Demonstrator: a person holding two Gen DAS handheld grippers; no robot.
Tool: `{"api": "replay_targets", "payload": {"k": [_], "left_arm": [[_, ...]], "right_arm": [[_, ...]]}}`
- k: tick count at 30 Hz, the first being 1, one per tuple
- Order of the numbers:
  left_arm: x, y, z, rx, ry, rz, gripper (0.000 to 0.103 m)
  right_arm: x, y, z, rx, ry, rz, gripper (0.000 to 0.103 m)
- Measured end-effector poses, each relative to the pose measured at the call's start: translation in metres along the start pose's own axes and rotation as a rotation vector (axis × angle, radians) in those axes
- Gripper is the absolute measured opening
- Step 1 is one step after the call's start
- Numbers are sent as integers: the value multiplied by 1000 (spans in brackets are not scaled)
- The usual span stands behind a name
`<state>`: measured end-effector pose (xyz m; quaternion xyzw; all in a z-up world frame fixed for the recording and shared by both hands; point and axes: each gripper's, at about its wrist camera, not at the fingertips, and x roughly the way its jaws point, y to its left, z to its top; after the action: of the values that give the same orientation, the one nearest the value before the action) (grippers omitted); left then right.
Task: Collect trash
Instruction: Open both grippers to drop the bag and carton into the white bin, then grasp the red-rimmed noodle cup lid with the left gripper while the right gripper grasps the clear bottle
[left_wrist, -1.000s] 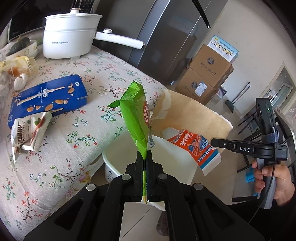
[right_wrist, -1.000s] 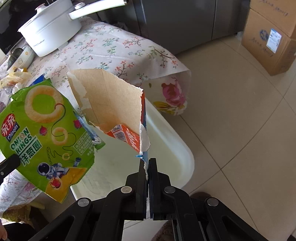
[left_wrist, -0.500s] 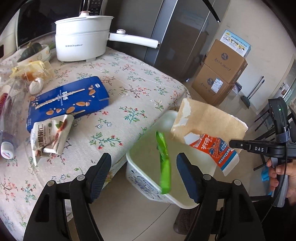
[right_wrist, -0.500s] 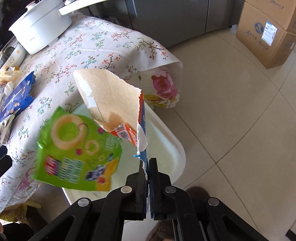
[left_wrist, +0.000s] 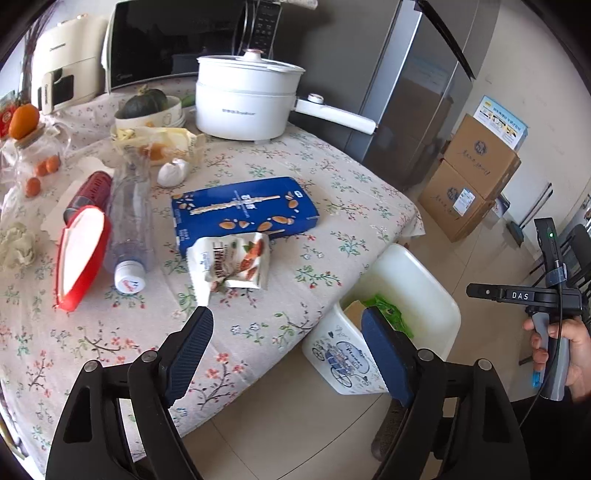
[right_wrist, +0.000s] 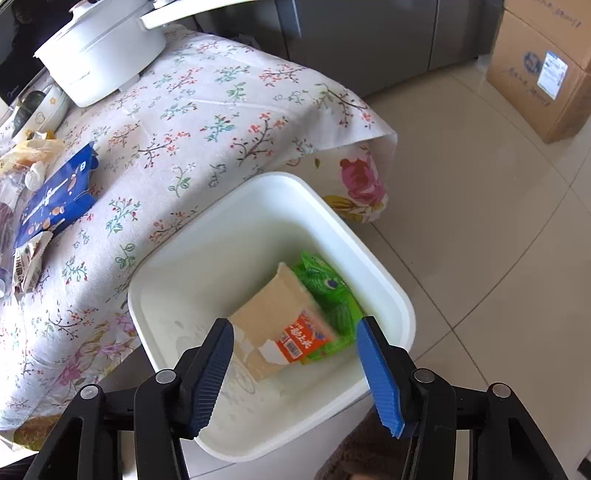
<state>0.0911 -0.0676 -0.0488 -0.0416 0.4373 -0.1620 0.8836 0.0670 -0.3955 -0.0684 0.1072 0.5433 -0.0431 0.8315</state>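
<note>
Both grippers' jaws are opening with nothing between them: the right gripper (right_wrist: 295, 365) hangs over the white plastic bin (right_wrist: 373, 266), where the torn brown carton (right_wrist: 273, 317) lies against the green snack bag (right_wrist: 328, 291); the left gripper (left_wrist: 286, 347) hangs beside that bin.

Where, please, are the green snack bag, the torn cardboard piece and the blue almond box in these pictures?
green snack bag (right_wrist: 332, 291), right wrist view, crumpled upper face.
torn cardboard piece (right_wrist: 273, 314), right wrist view, plain brown side.
blue almond box (left_wrist: 243, 210), left wrist view, top face.
</note>
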Motion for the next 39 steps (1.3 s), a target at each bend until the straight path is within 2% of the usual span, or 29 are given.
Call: {"api": "replay_targets", "payload": {"k": [9,15,21,24,28,33,39], "left_arm": [[-23,77,-18,-88,9,123,85],[-32,124,-31,-101,-5,225,85],[-37,169,-33,-134,-39,251,85],[-33,176,-29,-115,-35,254,85],[-21,171,-25,-27,-6,261,85],[-8,167,-26,52,22,288,85],[-1,168,-26,109,8,294,84]], "right_arm": [[-5,61,7,-135,-23,25,69],[-2,114,16,-237,-56,6,75],[7,175,23,-347,-84,-3,75],[9,200,27,-384,-102,9,75],[16,223,28,-413,-97,25,78],[21,236,30,-394,-93,49,79],[33,245,27,-396,-67,33,80]]}}
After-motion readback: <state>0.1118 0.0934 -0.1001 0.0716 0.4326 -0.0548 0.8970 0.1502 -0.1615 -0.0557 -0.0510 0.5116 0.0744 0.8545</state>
